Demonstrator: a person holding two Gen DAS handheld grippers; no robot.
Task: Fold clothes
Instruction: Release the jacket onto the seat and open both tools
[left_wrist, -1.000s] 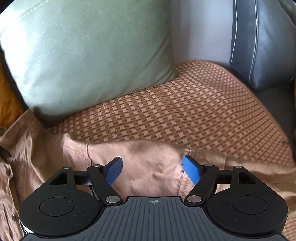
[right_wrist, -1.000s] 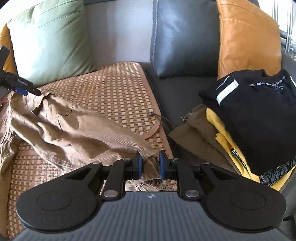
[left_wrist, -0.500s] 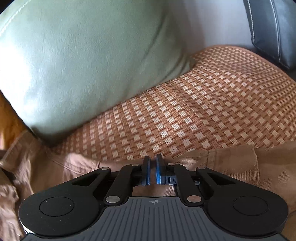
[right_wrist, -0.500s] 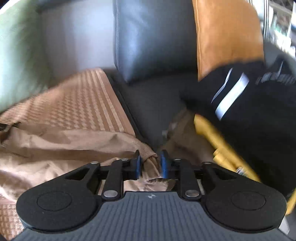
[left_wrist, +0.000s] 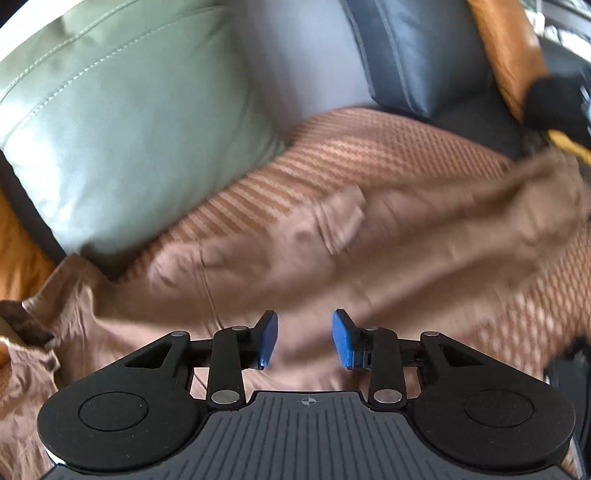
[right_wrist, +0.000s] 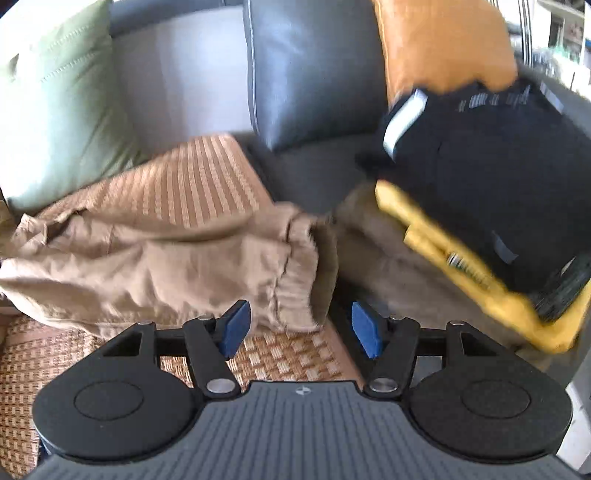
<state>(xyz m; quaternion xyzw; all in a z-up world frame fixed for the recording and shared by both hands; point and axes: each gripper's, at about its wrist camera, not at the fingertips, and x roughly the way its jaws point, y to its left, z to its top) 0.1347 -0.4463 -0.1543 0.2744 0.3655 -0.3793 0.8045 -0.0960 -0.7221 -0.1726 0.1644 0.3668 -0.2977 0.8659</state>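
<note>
Tan trousers lie stretched across the woven brown seat mat of a sofa. My left gripper is open and empty just above the trousers' near edge. In the right wrist view the trousers end in an elastic cuff that lies just beyond my right gripper, which is open and empty over the mat. Both views are motion-blurred.
A green cushion leans at the back left, a grey-blue cushion and an orange one behind. A pile of folded clothes, black over yellow and olive, sits on the right seat.
Both grippers were shut on the tan trousers half a second ago and have opened, letting the cloth drop onto the mat. Both have drawn back a little.
</note>
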